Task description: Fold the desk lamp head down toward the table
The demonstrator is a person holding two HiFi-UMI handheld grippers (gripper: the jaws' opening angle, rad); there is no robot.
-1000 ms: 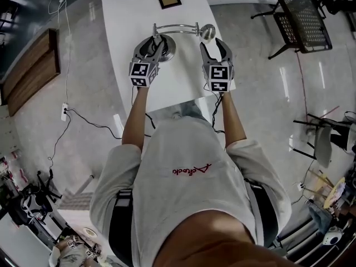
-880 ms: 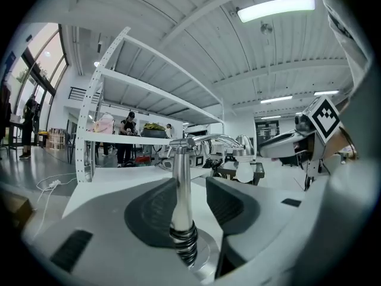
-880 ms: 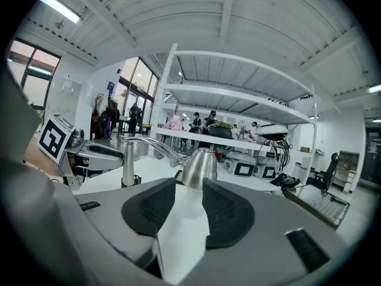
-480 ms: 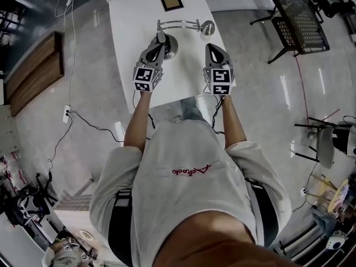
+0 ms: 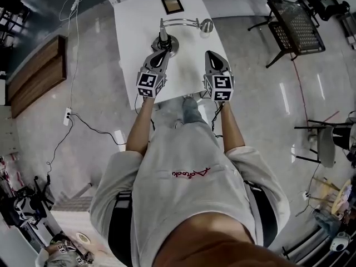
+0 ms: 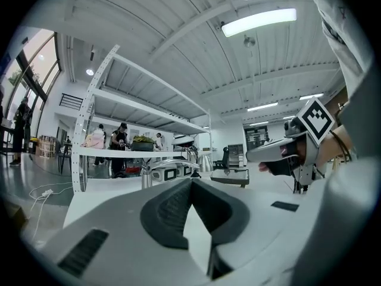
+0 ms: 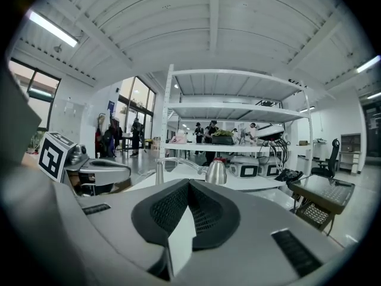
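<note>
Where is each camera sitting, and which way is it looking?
Head view: on the person's head, looking steeply down at the table, desk lamp, left gripper, right gripper; arms, shirt show.
Left gripper view: on that gripper, facing the lamp past its shut jaws; right gripper alongside.
Right gripper view: on that gripper, facing the lamp past its shut jaws; left gripper alongside.
All three share the lamp.

In the head view, the left gripper (image 5: 161, 54) covers the near rim of the desk lamp (image 5: 179, 21)'s base. In both gripper views, each gripper's own grey body hides that base and the tabletop (image 5: 136, 38) under it. Beyond the lamp, the dark framed square (image 5: 172, 5) is too small to read. Behind the lamp, the people (image 7: 205, 133) are tiny and indistinct.
</note>
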